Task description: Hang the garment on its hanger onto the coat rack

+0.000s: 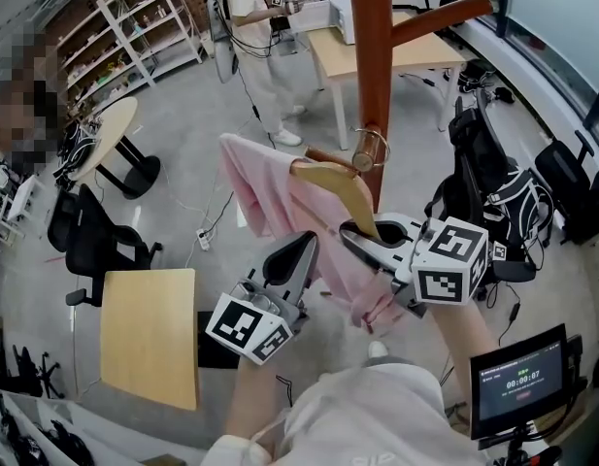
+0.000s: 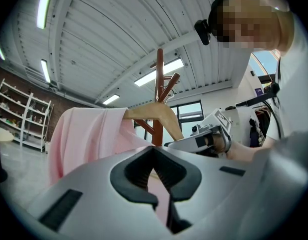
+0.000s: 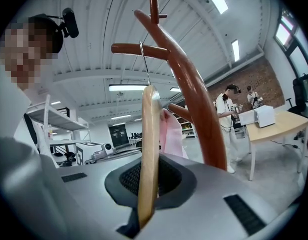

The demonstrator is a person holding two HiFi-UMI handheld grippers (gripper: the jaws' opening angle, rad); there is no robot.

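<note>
Head view: the wooden hanger lies just below the frame's centre. Its long axis runs from the upper left down to the lower right, and its metal hook at the top sits against the red-brown pole of the coat rack, which rises to the top edge. The pink garment drapes over the hanger's left arm and falls toward the lower centre of the frame.

The right gripper reaches in from the lower right and is clamped on the lower right end of the hanger. In the right gripper view the wooden arm stands almost upright between the closed jaws of the right gripper. The hook wire climbs from its top and crosses a horizontal peg of the coat rack in the upper left of the frame. I cannot tell whether the wire bears on the peg. A strip of the garment shows just right of the arm.

The left gripper sits at lower centre, against the hanging cloth. In the left gripper view the jaws of the left gripper are pinched together on a fold of pink fabric. The rest of the garment spreads to the left, the hanger points down to the right, and the rack stands behind.
</note>
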